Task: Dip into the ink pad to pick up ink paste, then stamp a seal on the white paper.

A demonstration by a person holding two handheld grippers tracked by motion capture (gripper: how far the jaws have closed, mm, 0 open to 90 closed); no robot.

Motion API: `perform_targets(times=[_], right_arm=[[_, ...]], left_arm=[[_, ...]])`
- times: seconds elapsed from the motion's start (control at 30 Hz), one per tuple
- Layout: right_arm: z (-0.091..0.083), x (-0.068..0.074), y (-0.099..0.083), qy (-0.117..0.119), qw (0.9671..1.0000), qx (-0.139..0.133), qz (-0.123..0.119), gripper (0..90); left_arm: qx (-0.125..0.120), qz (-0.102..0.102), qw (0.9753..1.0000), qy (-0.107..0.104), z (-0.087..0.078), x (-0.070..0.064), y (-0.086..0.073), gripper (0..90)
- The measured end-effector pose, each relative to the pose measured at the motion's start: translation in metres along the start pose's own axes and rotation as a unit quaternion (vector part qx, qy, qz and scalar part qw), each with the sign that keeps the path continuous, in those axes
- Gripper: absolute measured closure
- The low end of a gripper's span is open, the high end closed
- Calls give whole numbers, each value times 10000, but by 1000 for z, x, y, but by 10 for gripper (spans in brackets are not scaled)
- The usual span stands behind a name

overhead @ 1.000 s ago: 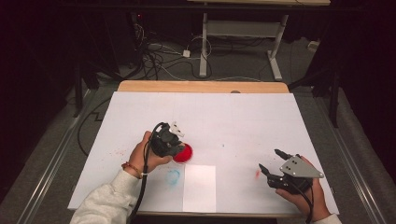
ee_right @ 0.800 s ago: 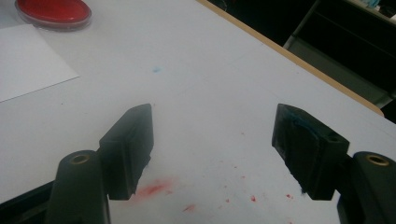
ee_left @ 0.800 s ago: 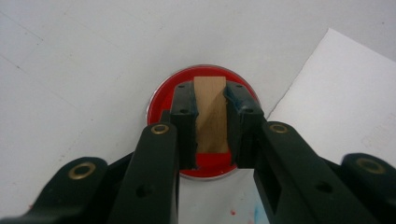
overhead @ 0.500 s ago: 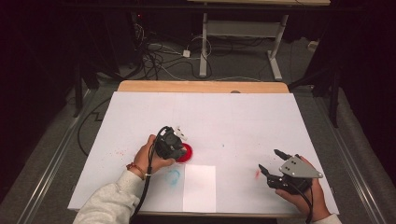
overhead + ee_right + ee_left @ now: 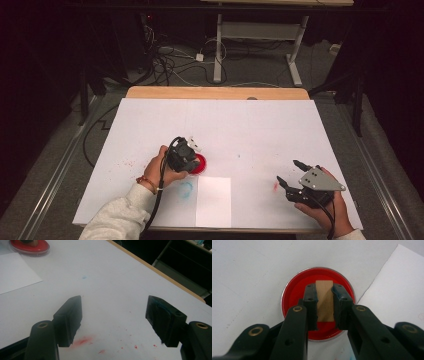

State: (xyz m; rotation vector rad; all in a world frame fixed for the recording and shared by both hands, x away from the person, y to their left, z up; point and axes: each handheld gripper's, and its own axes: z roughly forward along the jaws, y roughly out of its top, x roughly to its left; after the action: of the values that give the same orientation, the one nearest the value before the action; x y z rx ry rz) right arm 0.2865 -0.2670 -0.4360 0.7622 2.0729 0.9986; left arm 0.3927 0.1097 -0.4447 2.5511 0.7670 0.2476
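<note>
White table (image 5: 250,125) under me, white paper sheet (image 5: 213,201) at the near edge. Red ink pad (image 5: 294,292) sits just left of that sheet. My left gripper (image 5: 325,302) is over the pad, jaws clamped narrow on a wooden block (image 5: 325,293). My right gripper (image 5: 113,322) rests near the right edge, jaws wide, holding nothing, above red smears (image 5: 82,341).

Left claw (image 5: 192,159) over red dish (image 5: 199,163) — right claw (image 5: 291,174) spread.
</note>
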Motion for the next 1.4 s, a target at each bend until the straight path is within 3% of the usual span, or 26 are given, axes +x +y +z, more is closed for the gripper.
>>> perform_targets(times=[0.33, 0.87, 1.07, 1.4], right_arm=[[4, -2, 0, 6, 10000, 40, 26, 296], [2, -1, 1, 1, 10000, -15, 11, 296], [6, -1, 1, 45, 10000, 27, 6, 296], [2, 0, -1, 8, 10000, -13, 2, 296]], left_arm=[[-67, -43, 9999, -132, 0, 4, -2, 740], [-93, -6, 10000, -27, 1, 1, -3, 739], [-140, -52, 9998, -95, 1, 3, -4, 739], [-150, 69, 9999, 12, -3, 0, 0, 739]])
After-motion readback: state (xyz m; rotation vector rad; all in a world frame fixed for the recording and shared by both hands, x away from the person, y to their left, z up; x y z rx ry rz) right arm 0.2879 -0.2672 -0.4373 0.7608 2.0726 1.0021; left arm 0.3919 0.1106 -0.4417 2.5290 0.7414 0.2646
